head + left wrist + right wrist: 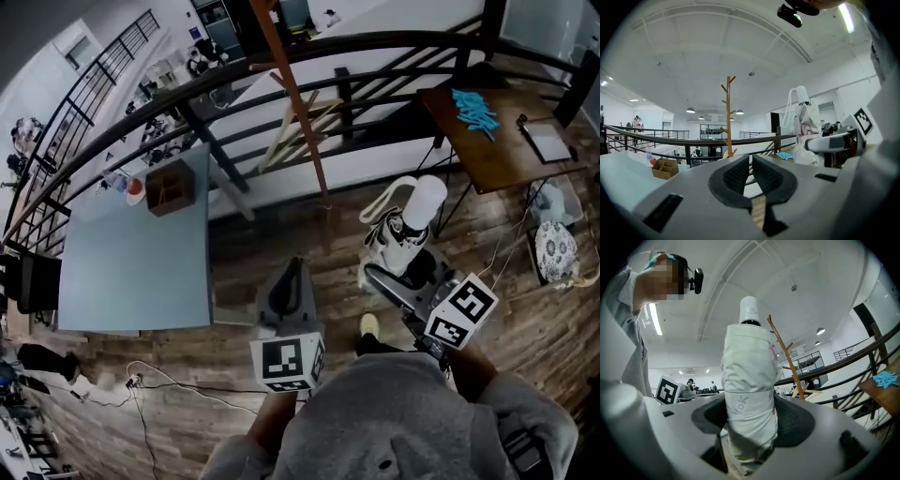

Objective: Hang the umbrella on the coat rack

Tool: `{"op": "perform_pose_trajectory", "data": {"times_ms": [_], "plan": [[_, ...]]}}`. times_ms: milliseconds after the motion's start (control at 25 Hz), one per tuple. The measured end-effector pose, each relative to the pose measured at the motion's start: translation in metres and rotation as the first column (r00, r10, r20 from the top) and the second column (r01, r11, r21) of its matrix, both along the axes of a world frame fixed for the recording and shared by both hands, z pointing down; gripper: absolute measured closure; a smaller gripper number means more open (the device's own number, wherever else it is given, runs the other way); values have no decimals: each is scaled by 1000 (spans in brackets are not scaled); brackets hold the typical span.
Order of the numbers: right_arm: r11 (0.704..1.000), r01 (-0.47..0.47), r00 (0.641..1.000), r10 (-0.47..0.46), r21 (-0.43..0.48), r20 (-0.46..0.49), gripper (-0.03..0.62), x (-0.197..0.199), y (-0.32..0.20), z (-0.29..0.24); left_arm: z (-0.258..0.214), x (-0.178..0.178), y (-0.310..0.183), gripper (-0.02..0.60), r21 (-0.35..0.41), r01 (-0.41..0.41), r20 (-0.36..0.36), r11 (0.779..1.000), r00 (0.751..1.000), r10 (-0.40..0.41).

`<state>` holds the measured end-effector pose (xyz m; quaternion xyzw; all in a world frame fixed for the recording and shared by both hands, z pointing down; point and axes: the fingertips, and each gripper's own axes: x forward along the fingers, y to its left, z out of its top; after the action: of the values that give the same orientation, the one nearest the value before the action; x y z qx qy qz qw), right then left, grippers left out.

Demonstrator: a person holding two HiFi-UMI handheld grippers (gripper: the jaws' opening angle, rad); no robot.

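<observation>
A folded white umbrella (pixel 749 390) with a white cap and a loop strap stands upright in my right gripper (pixel 752 420), whose jaws are shut on its body. In the head view the umbrella (pixel 410 225) sits right of centre, above the right gripper (pixel 412 281). The wooden coat rack (pixel 292 89) rises ahead by the railing; it shows as a thin pole with pegs in the left gripper view, coat rack (pixel 728 117), and behind the umbrella, coat rack (pixel 785 359). My left gripper (pixel 289 295) is held low to the umbrella's left, jaws together with nothing between them, left gripper (pixel 751 168).
A black metal railing (pixel 309 66) runs across in front of the rack. A pale blue table (pixel 141 253) with a wooden organiser box (pixel 171 187) stands to the left. A brown table (pixel 497 131) with blue items is at the right. Cables lie on the wooden floor (pixel 159 380).
</observation>
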<state>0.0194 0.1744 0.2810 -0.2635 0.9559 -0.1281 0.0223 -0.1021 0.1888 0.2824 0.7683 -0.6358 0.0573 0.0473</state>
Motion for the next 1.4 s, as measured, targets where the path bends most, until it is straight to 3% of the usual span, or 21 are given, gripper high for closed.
{"op": "perform_pose_trajectory", "data": {"times_ms": [680, 1400], "plan": [[999, 52, 999, -52, 2, 11, 304, 25, -74, 6, 1, 35, -72, 549, -14, 26, 35, 1000, 999, -25], [995, 96, 995, -96, 4, 30, 306, 33, -107, 0, -3, 48, -102, 549, -9, 57, 50, 998, 997, -57]]}}
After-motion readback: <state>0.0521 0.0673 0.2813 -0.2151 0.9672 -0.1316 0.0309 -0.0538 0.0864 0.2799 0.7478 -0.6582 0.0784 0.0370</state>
